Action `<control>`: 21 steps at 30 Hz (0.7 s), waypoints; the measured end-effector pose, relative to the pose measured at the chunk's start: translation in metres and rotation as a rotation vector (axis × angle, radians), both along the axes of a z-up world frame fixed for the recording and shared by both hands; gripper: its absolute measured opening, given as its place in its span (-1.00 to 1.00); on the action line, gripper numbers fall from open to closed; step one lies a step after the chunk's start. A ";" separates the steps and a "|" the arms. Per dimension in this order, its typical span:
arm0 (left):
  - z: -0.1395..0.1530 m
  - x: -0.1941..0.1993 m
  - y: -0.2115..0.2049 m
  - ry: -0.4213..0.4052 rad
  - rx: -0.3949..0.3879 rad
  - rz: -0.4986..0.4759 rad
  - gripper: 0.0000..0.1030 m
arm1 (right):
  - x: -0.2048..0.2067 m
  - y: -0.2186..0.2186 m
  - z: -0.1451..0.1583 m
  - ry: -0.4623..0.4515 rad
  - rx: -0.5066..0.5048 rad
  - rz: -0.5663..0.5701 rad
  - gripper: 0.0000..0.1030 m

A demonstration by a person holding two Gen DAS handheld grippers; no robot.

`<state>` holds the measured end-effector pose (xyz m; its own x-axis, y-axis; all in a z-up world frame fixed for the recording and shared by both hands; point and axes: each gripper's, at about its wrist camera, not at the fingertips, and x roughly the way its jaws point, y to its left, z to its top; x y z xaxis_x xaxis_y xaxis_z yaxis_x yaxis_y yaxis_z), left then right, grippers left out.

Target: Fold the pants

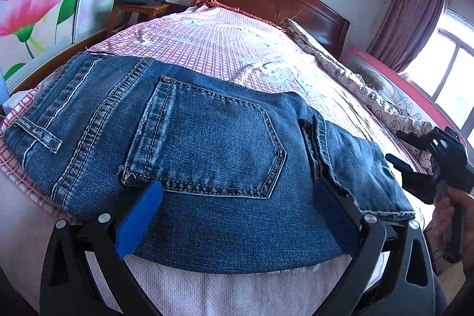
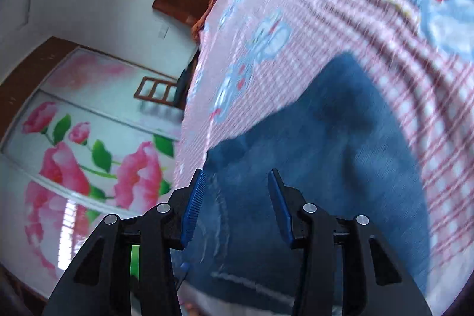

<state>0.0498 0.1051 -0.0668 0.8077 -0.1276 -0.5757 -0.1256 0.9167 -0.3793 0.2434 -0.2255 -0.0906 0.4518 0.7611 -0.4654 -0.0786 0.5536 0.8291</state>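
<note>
1. The folded blue jeans (image 1: 207, 144) lie on the pink checked bedsheet (image 1: 225, 49) at the near edge of the bed.
2. The left gripper (image 1: 237, 197) has its fingers spread wide apart, straddling the denim's near fold; the back pocket (image 1: 213, 147) sits at twelve o'clock from them.
3. The right gripper (image 2: 235, 203) hovers with fingers apart, holding nothing, the blurred jeans (image 2: 340, 153) at one o'clock.
4. The denim looks faded, with pale stitching, rivets and a belt loop (image 1: 38, 132).

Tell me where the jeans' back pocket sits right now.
In the left wrist view, the back pocket is centre frame on the folded jeans, just ahead of the open left gripper, on the pink checked bedsheet.
</note>
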 end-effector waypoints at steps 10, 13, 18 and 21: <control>0.021 -0.034 0.022 -0.056 -0.099 0.069 0.96 | -0.036 0.040 -0.030 -0.040 -0.179 0.102 -0.03; 0.034 -0.057 0.061 -0.130 -0.202 0.193 0.96 | -0.033 0.038 -0.030 -0.034 -0.173 0.109 -0.03; 0.015 -0.078 0.137 -0.113 -0.431 0.370 0.94 | -0.039 0.042 -0.032 -0.037 -0.180 0.110 -0.03; -0.003 -0.078 0.166 -0.095 -0.596 0.413 0.94 | -0.039 0.040 -0.031 -0.042 -0.183 0.109 -0.03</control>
<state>-0.0280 0.2714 -0.0696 0.9005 -0.0716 -0.4289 -0.3586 0.4356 -0.8256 0.2048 -0.1858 -0.1220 0.3934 0.7108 -0.5830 -0.1785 0.6812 0.7100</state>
